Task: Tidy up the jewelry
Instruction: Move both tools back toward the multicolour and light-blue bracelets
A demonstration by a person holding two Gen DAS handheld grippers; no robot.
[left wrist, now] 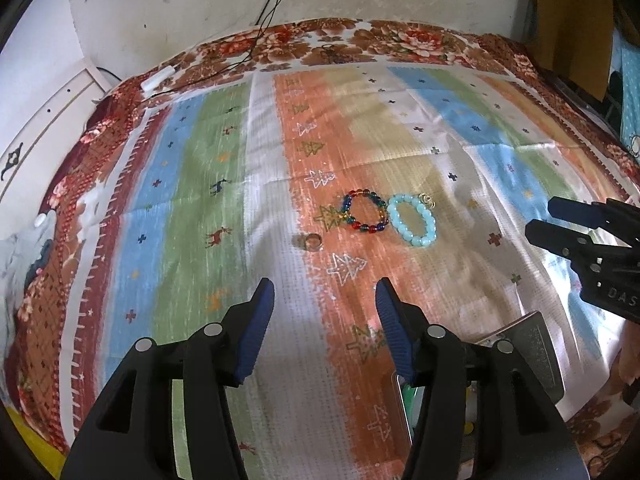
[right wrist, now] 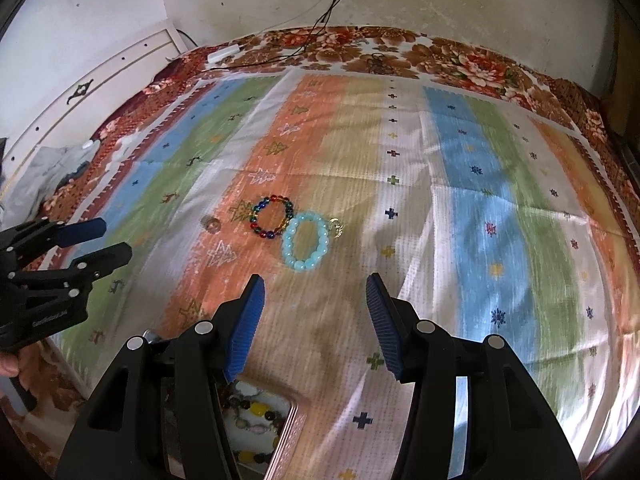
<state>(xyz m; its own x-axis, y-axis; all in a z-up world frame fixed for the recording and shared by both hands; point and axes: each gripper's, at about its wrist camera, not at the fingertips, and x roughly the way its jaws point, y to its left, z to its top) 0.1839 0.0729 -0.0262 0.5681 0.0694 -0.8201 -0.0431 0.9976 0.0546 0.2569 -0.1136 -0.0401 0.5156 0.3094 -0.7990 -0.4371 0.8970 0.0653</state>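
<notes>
A multicolour bead bracelet (left wrist: 366, 212) (right wrist: 273, 217) and a pale blue bead bracelet (left wrist: 413, 220) (right wrist: 306, 245) lie side by side on the striped cloth, touching. A small gold piece (left wrist: 428, 200) (right wrist: 335, 227) lies by the blue one. A small ring (left wrist: 311, 242) (right wrist: 211, 224) lies to their left. A metal jewelry box (left wrist: 536, 352) (right wrist: 260, 420) holding beads sits near the front edge. My left gripper (left wrist: 324, 320) (right wrist: 96, 240) is open and empty, short of the ring. My right gripper (right wrist: 316, 316) (left wrist: 548, 220) is open and empty, short of the blue bracelet.
The striped cloth (right wrist: 460, 200) covers a bed with a floral border (right wrist: 460, 56). Black cables and a white adapter (right wrist: 224, 53) lie at the far edge. A white headboard (right wrist: 100, 92) stands at the left, with a grey cloth bundle (right wrist: 48, 176) by it.
</notes>
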